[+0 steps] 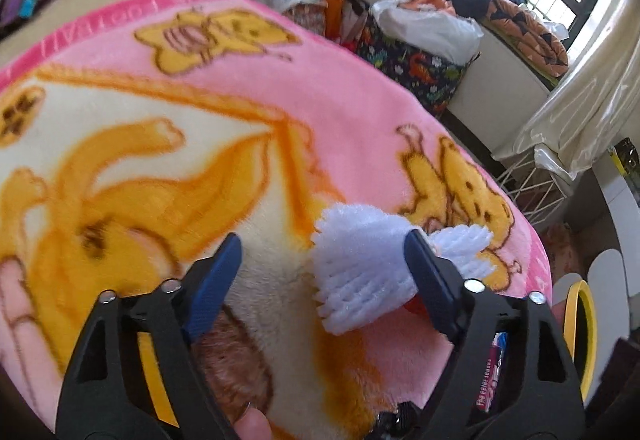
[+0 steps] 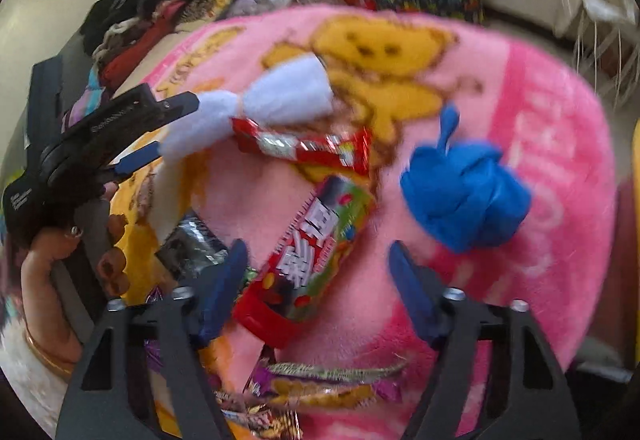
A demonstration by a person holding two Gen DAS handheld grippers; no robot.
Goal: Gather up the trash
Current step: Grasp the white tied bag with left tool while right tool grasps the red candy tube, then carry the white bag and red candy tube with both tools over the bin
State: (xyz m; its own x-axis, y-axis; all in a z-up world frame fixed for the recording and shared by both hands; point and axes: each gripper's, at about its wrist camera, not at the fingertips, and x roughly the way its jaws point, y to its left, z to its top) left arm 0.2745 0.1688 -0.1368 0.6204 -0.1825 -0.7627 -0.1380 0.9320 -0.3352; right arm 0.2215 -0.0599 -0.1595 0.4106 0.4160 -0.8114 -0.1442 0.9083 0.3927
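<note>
Two grippers hang open-jawed over litter on the pink blanket (image 1: 360, 111), left gripper (image 1: 324, 264) straddling the white foam netting (image 1: 356, 272), right gripper (image 2: 316, 272) framing a red candy wrapper (image 2: 308, 252), so closing comes next.

On the pink blanket (image 2: 552, 167) with yellow bears: white foam net (image 1: 360, 272), blue wad (image 2: 464, 195), seemingly red-and-green wrapper (image 2: 312, 252).
</note>
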